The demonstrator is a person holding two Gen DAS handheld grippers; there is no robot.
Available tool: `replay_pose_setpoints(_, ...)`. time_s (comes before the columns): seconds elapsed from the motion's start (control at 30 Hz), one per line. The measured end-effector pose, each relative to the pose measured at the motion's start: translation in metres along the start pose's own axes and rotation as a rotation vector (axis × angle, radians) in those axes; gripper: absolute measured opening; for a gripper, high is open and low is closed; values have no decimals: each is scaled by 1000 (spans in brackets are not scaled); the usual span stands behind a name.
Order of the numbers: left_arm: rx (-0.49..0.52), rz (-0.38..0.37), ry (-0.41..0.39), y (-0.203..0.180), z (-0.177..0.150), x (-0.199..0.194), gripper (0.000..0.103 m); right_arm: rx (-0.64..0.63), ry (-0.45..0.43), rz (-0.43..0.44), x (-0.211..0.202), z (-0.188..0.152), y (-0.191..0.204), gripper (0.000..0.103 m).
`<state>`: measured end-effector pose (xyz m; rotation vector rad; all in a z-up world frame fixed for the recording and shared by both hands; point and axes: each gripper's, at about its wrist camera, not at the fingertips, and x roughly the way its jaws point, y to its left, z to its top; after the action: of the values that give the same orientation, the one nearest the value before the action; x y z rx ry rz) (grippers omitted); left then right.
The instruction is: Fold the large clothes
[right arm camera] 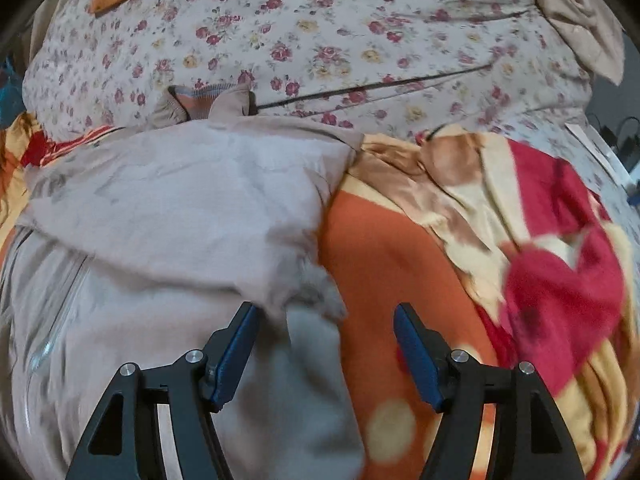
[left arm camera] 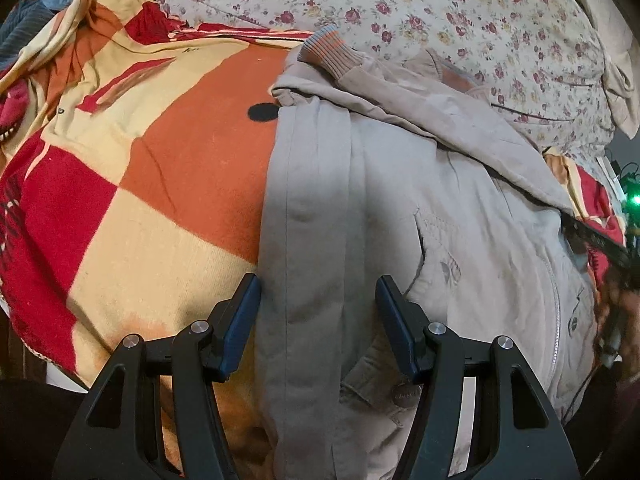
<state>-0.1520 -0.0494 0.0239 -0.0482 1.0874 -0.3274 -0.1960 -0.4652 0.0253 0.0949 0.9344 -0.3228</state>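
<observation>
Over the jacket [left arm camera: 460, 208], both tools [left arm camera: 318, 300] [right arm camera: 326, 326] gape, gripping nothing.

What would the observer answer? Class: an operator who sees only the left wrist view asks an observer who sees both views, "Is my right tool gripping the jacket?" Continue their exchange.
Observer: No. The right tool stands open, with nothing pinched.
Operator: What lies under it?
Observer: The jacket ends between its fingers, and the orange blanket fills the rest of the gap.
Operator: Is there a landmark I could steer by?
Observer: A pale round spot on the blanket, close to the right-hand finger.
</observation>
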Motion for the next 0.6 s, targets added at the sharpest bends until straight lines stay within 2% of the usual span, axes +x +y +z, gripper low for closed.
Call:
replay_pose_setpoints(0.07, -1, -6, -2, 2, 1, 0, 60, 68, -16, 53, 2, 5, -7, 27)
replay_pose_setpoints(0.17, -15, -18, -4, 6, 2, 1, 60, 86, -29, 28, -2, 5, -12, 18)
replay_pose_setpoints(0.27, -18, -20, -14, 6, 0, 2, 60, 106, -2, -11, 2, 0, -22, 17)
replay_pose_setpoints(0.43, -23, -27, -13, 7, 0, -1, 60, 135, 64, 48, 2, -5, -29, 20)
replay_pose_setpoints(0.5, -29, -29, -13, 9, 0, -2, 60, 177, 65, 36, -13, -8, -37, 44)
replay_pose_setpoints(0.57, -32, -24, -15, 11, -1, -3, 60, 242, 42, 87, -32, -12, -45, 46)
replay_pose_setpoints(0.6, -32, -19, -15, 11, -2, -3, 60, 276, 18, 146, -43, -14, -49, 46)
